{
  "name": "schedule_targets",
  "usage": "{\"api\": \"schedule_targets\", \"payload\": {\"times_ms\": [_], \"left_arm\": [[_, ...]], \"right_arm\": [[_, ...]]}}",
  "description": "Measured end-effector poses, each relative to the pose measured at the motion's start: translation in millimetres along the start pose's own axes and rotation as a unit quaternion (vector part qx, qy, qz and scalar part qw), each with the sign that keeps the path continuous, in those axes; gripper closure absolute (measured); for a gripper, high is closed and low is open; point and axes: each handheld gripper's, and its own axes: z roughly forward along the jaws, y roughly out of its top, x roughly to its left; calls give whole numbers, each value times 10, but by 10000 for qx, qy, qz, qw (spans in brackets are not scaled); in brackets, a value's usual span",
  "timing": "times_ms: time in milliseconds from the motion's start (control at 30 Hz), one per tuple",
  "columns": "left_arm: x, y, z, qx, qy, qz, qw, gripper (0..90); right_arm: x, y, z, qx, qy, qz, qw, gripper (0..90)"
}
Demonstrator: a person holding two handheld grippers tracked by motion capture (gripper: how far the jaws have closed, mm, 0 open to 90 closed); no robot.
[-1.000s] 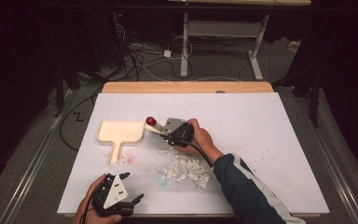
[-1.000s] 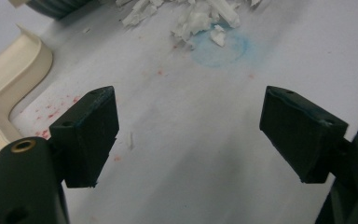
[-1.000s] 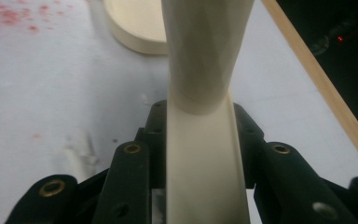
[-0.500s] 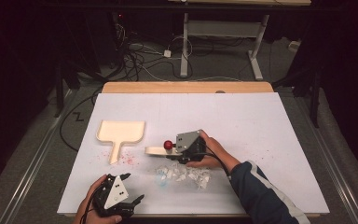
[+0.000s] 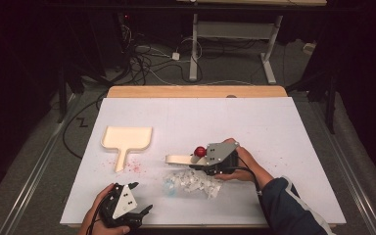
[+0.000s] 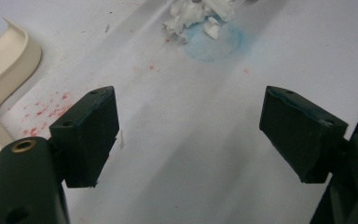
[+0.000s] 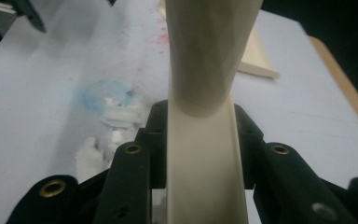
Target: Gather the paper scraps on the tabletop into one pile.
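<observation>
The right gripper has carried the cream brush away from the dustpan to just above the pile of white scraps, fingers clenched on its handle. The dustpan lies well left of the scraps on the table. The left gripper sits near-left of the scraps, fingers spread, gripping nothing.

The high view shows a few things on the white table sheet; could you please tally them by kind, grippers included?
Grippers: 2, the left gripper and the right gripper
Cream dustpan: 1
Cream brush held in the right gripper: 1
Pile of white scraps: 1
Total: 5
</observation>
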Motion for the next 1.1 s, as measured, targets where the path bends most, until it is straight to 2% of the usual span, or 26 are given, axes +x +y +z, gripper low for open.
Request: {"api": "schedule_targets", "payload": {"times_ms": [167, 267, 367, 500, 633, 733, 867, 1000, 1067, 1100], "left_arm": [[5, -2, -6, -2, 11, 0, 10000, 184], [5, 0, -11, 2, 11, 25, 10000, 184], [1, 3, -16, -17, 21, 39, 10000, 184], [1, 9, -21, -11, 34, 71, 10000, 184], [-13, 23, -16, -3, 45, 112, 9999, 184], [-18, 28, -13, 16, 42, 148, 9999, 184], [-27, 34, -6, 23, 28, 174, 9998, 184], [-28, 42, -2, 33, 16, 203, 9998, 184], [-33, 45, 2, 34, 13, 204, 9998, 184], [-34, 45, 3, 33, 8, 206, 9998, 184]], "right_arm": [[-41, -29, -189, -47, -507, 259, 9984, 675], [-44, -61, -314, 5, -724, 547, 9959, 675], [-28, -105, -420, 238, -970, 834, 9915, 674], [7, -185, -552, 588, -1296, 1207, 9824, 674], [92, -248, -657, 956, -1652, 1516, 9698, 675], [190, -288, -704, 1211, -1777, 1677, 9621, 674], [335, -324, -711, 1544, -2024, 1838, 9494, 674], [429, -322, -646, 1675, -2090, 2045, 9415, 675], [456, -316, -576, 1668, -2067, 2197, 9387, 675], [466, -309, -543, 1617, -2037, 2274, 9384, 675]]}}
